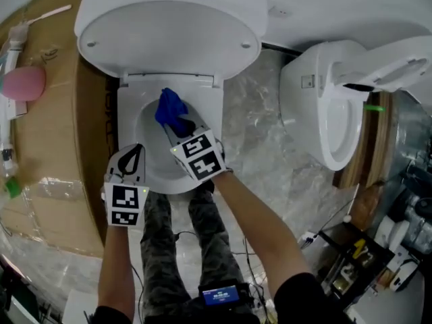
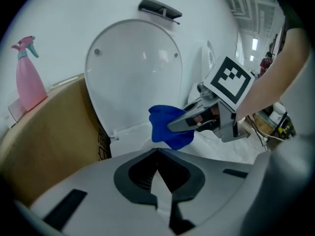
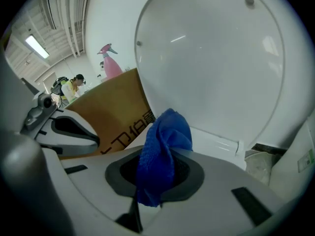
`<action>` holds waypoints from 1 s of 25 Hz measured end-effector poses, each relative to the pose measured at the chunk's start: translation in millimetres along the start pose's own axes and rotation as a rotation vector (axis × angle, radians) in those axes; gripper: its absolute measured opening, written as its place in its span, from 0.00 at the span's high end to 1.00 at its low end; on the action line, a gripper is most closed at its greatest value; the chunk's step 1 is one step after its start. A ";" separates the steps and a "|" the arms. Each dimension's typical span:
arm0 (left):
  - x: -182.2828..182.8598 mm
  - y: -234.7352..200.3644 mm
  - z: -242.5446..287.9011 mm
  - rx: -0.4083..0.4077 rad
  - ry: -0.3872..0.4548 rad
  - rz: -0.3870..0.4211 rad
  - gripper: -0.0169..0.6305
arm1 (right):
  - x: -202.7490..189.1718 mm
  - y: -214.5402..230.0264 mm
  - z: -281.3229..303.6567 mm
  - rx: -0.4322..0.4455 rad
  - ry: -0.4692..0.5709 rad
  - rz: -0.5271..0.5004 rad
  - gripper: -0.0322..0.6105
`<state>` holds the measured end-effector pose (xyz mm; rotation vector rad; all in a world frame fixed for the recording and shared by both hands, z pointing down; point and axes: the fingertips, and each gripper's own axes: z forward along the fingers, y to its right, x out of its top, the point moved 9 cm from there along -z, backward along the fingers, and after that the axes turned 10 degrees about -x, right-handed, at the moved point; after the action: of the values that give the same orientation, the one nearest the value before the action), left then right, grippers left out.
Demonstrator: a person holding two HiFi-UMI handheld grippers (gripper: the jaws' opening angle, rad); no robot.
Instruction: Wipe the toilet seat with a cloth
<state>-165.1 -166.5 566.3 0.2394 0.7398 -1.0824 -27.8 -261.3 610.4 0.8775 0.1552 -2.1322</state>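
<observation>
The white toilet has its lid (image 1: 169, 29) raised and its seat (image 1: 127, 117) down around the bowl. A blue cloth (image 1: 169, 108) bunches up out of my right gripper (image 1: 179, 127), which is shut on it and hangs over the bowl near the back of the seat. In the right gripper view the cloth (image 3: 160, 151) stands up between the jaws in front of the lid (image 3: 211, 58). My left gripper (image 1: 135, 152) is shut and empty over the seat's front left. The left gripper view shows its jaws closed together, with the cloth (image 2: 165, 127) and right gripper (image 2: 189, 119) beyond.
A cardboard box (image 1: 47, 147) stands close on the toilet's left, with a pink spray bottle (image 1: 23, 83) on it. A second toilet (image 1: 337, 100) stands at the right. Cables and gear (image 1: 364, 255) lie on the floor at lower right. The person's legs (image 1: 182, 248) are before the bowl.
</observation>
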 end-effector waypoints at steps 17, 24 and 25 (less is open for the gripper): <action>-38.8 -72.9 37.3 0.029 0.076 -0.268 0.96 | 41.3 -18.4 139.7 0.017 -0.042 -0.141 0.87; -47.0 -72.1 35.7 0.029 0.068 -0.267 0.96 | 45.3 -50.5 163.4 0.075 -0.071 -0.190 0.87; -48.7 -71.7 35.2 0.027 0.070 -0.276 0.96 | 44.5 -55.5 164.5 0.086 -0.074 -0.199 0.87</action>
<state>-224.8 -183.8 636.2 0.2029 0.8383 -1.3522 -175.6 -316.0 695.8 0.8605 0.1178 -2.3682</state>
